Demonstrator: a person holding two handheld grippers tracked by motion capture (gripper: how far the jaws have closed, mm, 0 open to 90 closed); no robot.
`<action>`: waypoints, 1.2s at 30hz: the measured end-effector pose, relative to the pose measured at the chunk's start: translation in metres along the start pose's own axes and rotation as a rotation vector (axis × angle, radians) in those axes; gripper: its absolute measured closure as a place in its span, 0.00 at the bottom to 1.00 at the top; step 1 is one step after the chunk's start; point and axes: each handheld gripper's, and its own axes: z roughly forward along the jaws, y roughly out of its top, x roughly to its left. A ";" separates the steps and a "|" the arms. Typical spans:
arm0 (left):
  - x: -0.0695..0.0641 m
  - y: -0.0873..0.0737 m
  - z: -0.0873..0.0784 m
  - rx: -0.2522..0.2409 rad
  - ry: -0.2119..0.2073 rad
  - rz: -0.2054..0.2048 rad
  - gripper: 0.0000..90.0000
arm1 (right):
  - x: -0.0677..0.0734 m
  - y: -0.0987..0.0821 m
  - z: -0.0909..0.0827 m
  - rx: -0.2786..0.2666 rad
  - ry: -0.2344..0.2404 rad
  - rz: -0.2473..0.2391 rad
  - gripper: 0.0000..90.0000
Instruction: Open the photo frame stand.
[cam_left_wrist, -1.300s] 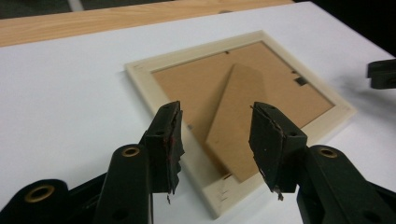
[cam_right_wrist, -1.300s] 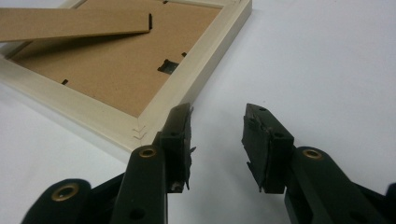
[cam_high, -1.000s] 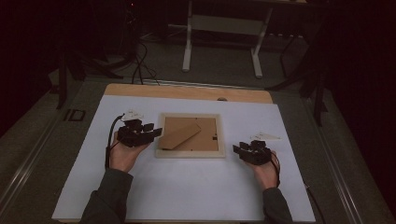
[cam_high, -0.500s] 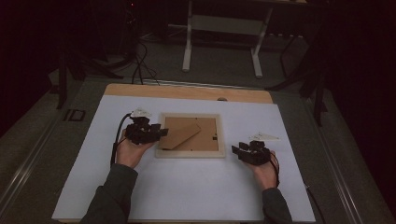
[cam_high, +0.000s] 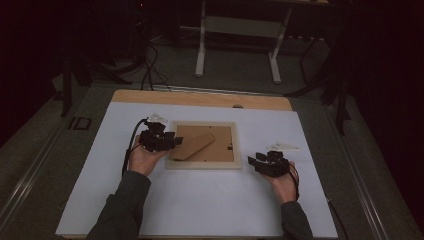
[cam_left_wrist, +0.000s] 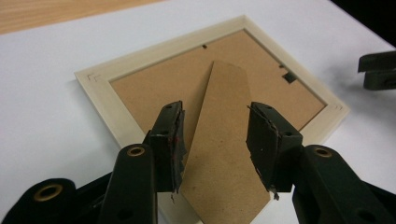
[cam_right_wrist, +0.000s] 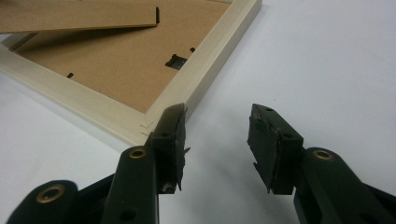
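Picture frame (cam_high: 204, 145) lies face-down at centre of the high view on the white table cover (cam_high: 200, 200); pale wood border, brown backing board, w/ a cardboard easel stand (cam_left_wrist: 224, 154) lying diagonally across the back. Left gripper (cam_left_wrist: 215, 140) is at the frame's left edge, jaws spread either side of the stand, not pinching; looks like the approach-to-grasp step. Next move prob. calls for closing on the stand's free end & lifting it w/o dragging the frame. Right gripper (cam_right_wrist: 217, 140) is lower right of the frame, just beside its corner, jaws spread, holding nothing; could steady that corner.
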 end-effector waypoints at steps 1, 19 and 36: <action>0.001 0.000 0.002 0.004 -0.004 -0.005 0.63 | 0.000 0.000 0.000 0.000 0.000 0.000 0.62; 0.006 0.002 0.025 0.081 -0.047 -0.048 0.51 | -0.002 -0.001 0.001 0.006 -0.001 0.005 0.61; 0.009 -0.002 0.047 0.138 -0.116 -0.061 0.41 | -0.001 -0.001 0.002 0.007 0.001 0.002 0.61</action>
